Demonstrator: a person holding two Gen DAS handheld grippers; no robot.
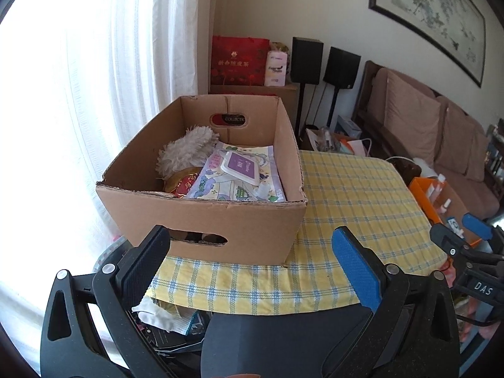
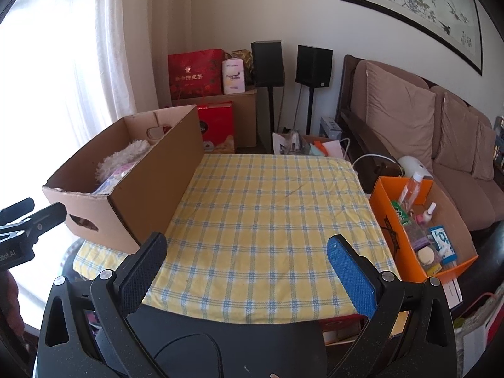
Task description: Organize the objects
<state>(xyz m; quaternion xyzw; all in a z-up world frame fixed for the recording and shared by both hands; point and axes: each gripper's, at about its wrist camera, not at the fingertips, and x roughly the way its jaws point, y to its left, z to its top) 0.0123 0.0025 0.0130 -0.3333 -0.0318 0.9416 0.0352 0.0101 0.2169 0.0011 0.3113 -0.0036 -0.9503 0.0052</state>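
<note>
Hovering above the near edge of the checked cloth (image 2: 267, 208), left gripper (image 1: 252, 245) with fingers spread wide and nothing between them, facing the near wall of the carton (image 1: 204, 217). Right gripper (image 2: 247, 252) likewise gaping and empty, poised over the cloth's near edge, aimed across its bare middle. Carton standing on the cloth's left side, its long wall running from near edge toward far edge, open at the top, with an oval handle hole in the near wall. Inside: fluffy duster (image 1: 189, 149) at the far left, wipes pack (image 1: 241, 178) with purple-labelled lid lying flat along the right wall, red-and-gold item (image 1: 182, 184) tucked at the near left, partly hidden. Orange box (image 2: 386, 217) sitting just off the cloth's right edge, holding a clear bottle (image 2: 412, 187) leaning against its far corner, a small white bottle (image 2: 429, 212), a blue-and-white packet (image 2: 442, 241) and other small bits too jumbled to tell apart. Beyond the far edge: red bag (image 2: 195, 74), two speakers (image 2: 313, 66), sofa (image 2: 409, 132) at right.
</note>
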